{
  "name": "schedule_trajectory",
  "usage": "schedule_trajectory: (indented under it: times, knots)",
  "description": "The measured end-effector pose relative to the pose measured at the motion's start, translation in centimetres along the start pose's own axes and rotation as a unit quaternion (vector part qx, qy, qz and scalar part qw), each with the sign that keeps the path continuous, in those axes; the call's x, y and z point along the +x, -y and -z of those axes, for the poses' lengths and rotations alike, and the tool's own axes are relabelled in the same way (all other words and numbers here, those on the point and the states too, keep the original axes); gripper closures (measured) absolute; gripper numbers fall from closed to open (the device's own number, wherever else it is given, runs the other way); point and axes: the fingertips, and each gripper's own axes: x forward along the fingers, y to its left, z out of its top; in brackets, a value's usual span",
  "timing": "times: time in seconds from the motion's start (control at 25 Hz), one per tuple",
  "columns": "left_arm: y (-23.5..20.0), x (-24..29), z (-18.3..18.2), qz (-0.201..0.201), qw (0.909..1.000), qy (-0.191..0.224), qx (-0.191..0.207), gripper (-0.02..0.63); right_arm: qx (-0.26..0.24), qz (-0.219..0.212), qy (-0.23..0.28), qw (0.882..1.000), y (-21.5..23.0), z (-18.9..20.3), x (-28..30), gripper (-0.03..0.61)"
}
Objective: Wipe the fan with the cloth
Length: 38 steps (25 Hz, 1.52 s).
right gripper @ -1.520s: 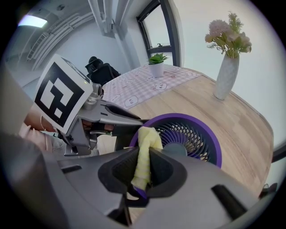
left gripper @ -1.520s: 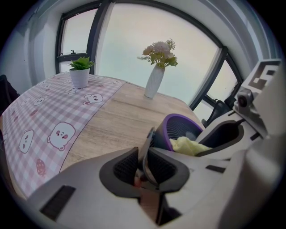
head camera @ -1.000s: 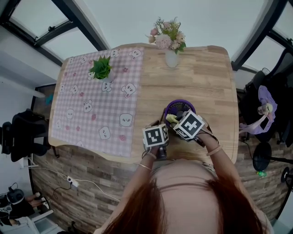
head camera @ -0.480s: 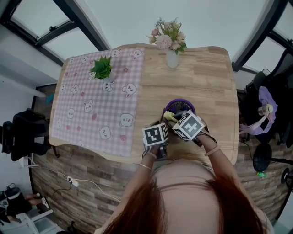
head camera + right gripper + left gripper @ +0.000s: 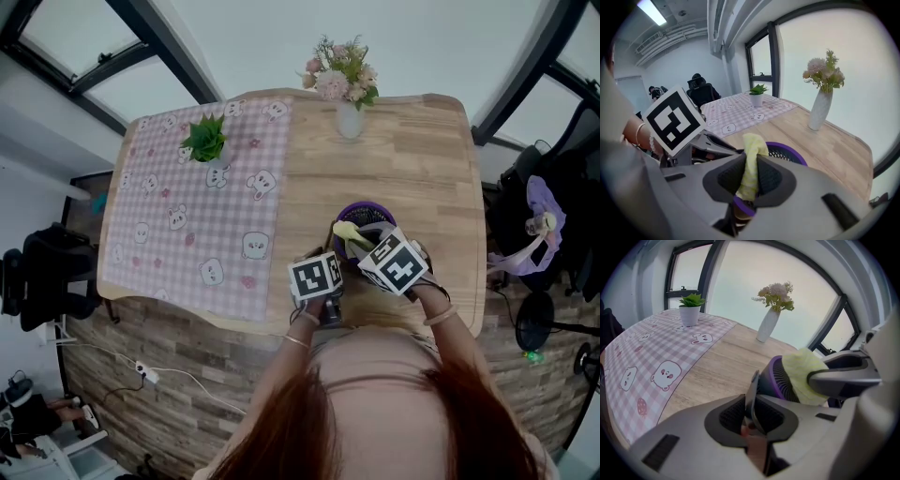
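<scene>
Right gripper [image 5: 749, 174] is clamped on the yellow cloth [image 5: 752, 149], which is pressed against the grille of the purple fan [image 5: 364, 217]. The fan sits on the wooden table [image 5: 422, 159] close to the front edge, about 5 o'clock from the table's middle. Left gripper [image 5: 753, 414] is pinched tight on a thin dark plate, which looks like the fan's stand. My worry: that's only an edge grip, so a hard swipe could twist the fan loose or shove it toward the edge. The cloth is also bunched narrow, so it might snag in the grille or slip out.
</scene>
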Motion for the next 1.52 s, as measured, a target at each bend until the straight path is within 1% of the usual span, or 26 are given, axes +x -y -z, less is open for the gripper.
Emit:
schedule_trajectory:
  times: [0.2,0.4,0.48,0.68,0.8,0.92,1.24,1.52]
  knots:
    - [0.1,0.0,0.1,0.002,1.0,0.0,-0.002,0.554,-0.018,0.042,0.009,0.999,1.4,0.1,-2.1,0.522]
    - [0.0,0.0,0.0,0.003,1.0,-0.001,-0.002,0.554,-0.008,0.076,0.018,0.997,3.0,0.7,-3.3,0.521]
    - [0.0,0.1,0.0,0.003,1.0,0.0,-0.002,0.554,-0.004,0.082,0.012,0.997,3.2,1.4,-3.3,0.521]
    - [0.0,0.0,0.0,0.002,1.0,0.001,0.0,0.554,-0.002,0.074,-0.027,0.997,2.6,3.6,-2.5,0.52]
    - [0.1,-0.1,0.0,0.004,1.0,0.0,-0.001,0.554,-0.02,0.079,-0.051,0.995,2.5,4.4,-1.8,0.52]
    - [0.1,0.0,0.0,0.005,1.0,-0.002,0.001,0.554,-0.033,0.079,-0.064,0.994,2.4,4.8,-1.1,0.52]
    - [0.1,0.0,0.1,0.003,1.0,-0.004,0.007,0.555,-0.037,0.055,-0.073,0.995,1.9,4.6,-0.4,0.52]
    - [0.1,0.0,0.1,0.002,0.9999,-0.007,0.009,0.555,-0.017,0.037,-0.061,0.997,1.5,3.5,0.1,0.52]
